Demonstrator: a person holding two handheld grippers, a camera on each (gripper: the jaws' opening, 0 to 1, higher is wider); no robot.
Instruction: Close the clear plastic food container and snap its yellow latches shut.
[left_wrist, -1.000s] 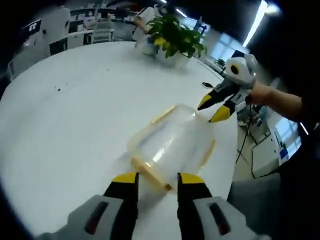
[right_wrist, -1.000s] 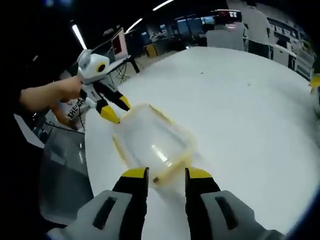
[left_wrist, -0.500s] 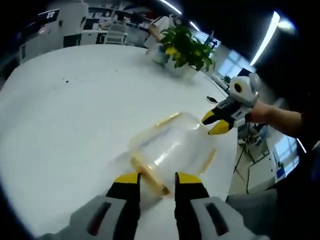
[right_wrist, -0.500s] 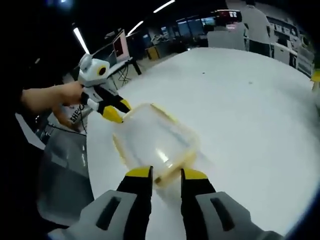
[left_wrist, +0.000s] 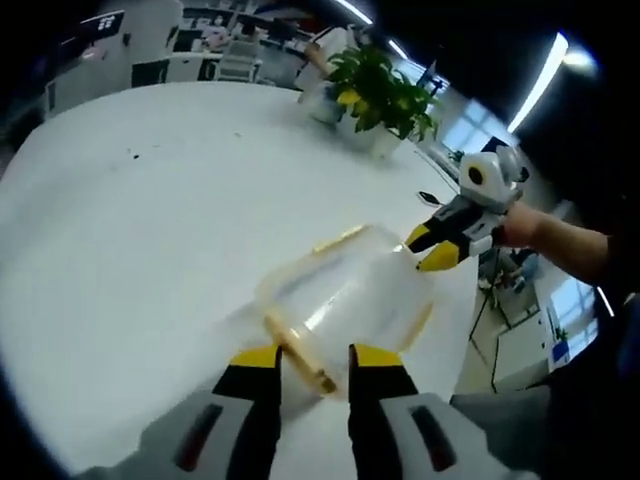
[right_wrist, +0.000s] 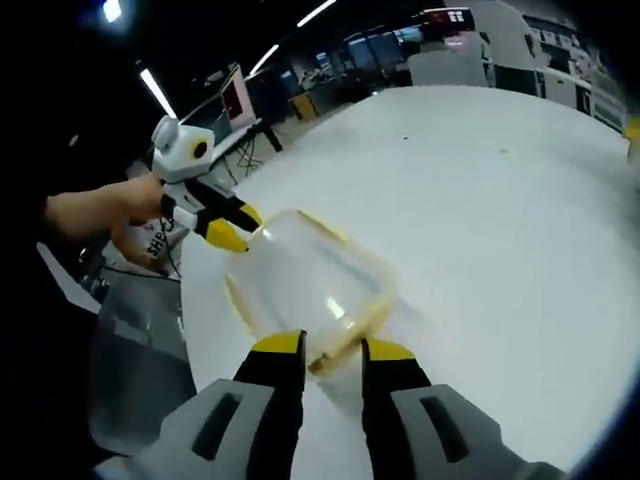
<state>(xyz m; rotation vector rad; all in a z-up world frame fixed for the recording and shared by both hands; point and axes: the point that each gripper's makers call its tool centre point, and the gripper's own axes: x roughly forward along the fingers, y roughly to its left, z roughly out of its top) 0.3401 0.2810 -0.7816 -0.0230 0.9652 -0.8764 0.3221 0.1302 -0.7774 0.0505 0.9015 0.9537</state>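
On the round white table (left_wrist: 140, 200), the clear plastic food container with yellow latches (left_wrist: 345, 295) sat between my two tools. My left gripper (left_wrist: 312, 360) straddled the near yellow latch (left_wrist: 298, 350), jaws narrower than a second before; whether they truly clamped it, I couldn't tell. My right gripper (right_wrist: 330, 350) had pinched in likewise around the opposite latch (right_wrist: 345, 335). Both were closing in, so I judged the latches about to snap. A potted green plant (left_wrist: 380, 85) stood well apart.
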